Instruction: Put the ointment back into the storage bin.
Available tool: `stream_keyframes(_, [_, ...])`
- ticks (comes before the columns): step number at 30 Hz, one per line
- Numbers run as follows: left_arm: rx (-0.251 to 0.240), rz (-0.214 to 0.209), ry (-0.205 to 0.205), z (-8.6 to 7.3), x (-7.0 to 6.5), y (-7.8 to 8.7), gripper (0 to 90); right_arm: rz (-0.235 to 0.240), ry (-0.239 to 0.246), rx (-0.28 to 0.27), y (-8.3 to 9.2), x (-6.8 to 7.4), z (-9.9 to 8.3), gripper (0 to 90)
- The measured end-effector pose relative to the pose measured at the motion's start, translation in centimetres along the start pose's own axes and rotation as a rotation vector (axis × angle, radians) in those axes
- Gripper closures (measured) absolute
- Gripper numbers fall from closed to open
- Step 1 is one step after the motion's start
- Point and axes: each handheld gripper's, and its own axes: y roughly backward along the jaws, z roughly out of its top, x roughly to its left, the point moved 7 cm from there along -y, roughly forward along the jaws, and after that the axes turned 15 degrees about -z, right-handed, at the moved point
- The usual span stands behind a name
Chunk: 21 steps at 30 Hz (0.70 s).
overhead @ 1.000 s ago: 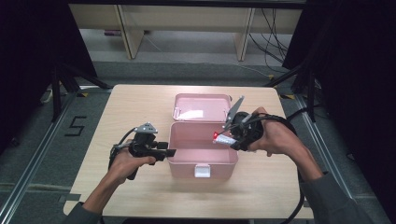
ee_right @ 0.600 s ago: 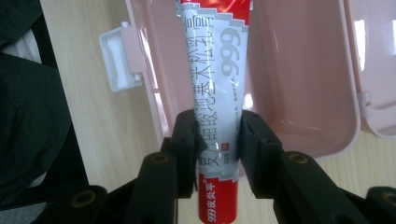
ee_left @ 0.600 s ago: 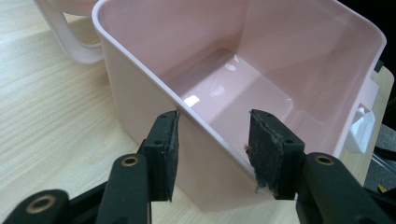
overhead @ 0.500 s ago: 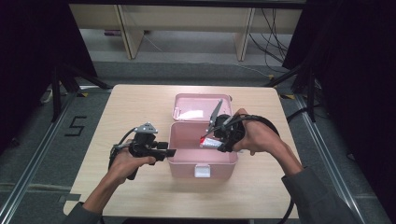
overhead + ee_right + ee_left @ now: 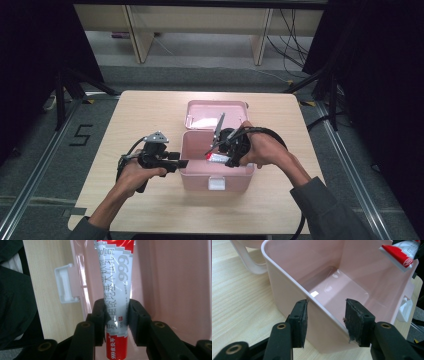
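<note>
- Your right gripper (image 5: pixel 115 315) is clamped across a red-and-white ointment tube (image 5: pixel 115 282); the pads squeeze its body near the red end, and the rest of the tube points away from the jaws.
- In the high view that tube (image 5: pixel 218 158) hangs over the open pink box (image 5: pixel 192 172), just above the cavity and towards its right side. The left gripper view shows the tube's crimped red end (image 5: pixel 398 255) above the far wall, not yet touching the floor of the box.
- Your left gripper (image 5: pixel 325 321) straddles the near-left wall of the box, one pad outside and one inside. The jaws stand at a middling width; the outer pad lies at the wall, the inner one stands clear of it, so they are not pinching.
- Expect the tube to be light and soft. It will dent under the pads and may bulge or leak at the cap if you squeeze harder.
- Its glossy skin looks slippery, so it could slide lengthwise out of the grip when you tilt it.
- The flat crimped end looks the stiffest place to hold; the mid-body grip you have now should serve for a short lowering.
- The box looks like thin, light plastic that could skate on the wooden table (image 5: pixel 140 115) if nudged. The open lid (image 5: pixel 200 107) lies back behind it, clear of your path.
</note>
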Motion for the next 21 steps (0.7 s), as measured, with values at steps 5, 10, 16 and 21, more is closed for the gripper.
stream_keyframes(5, [0.002, 0.001, -0.001, 0.0, 0.0, 0.0, 52.9, 0.014, 0.018, -0.009, -0.7, 0.4, 0.3, 69.3])
stream_keyframes(10, [0.002, 0.0, 0.001, 0.0, 0.0, 0.0, 52.9, 0.032, -0.013, 0.036, -1.3, 0.8, -0.2, 69.3])
stream_keyframes(16, [0.0, 0.0, 0.002, 0.0, 0.0, 0.0, 52.7, 0.034, 0.005, 0.034, -1.8, 0.8, -0.4, 69.3])
stream_keyframes(21, [0.002, 0.0, 0.0, 0.0, 0.0, 0.0, 52.7, 0.049, 0.004, 0.053, -2.4, 1.0, -0.6, 69.3])
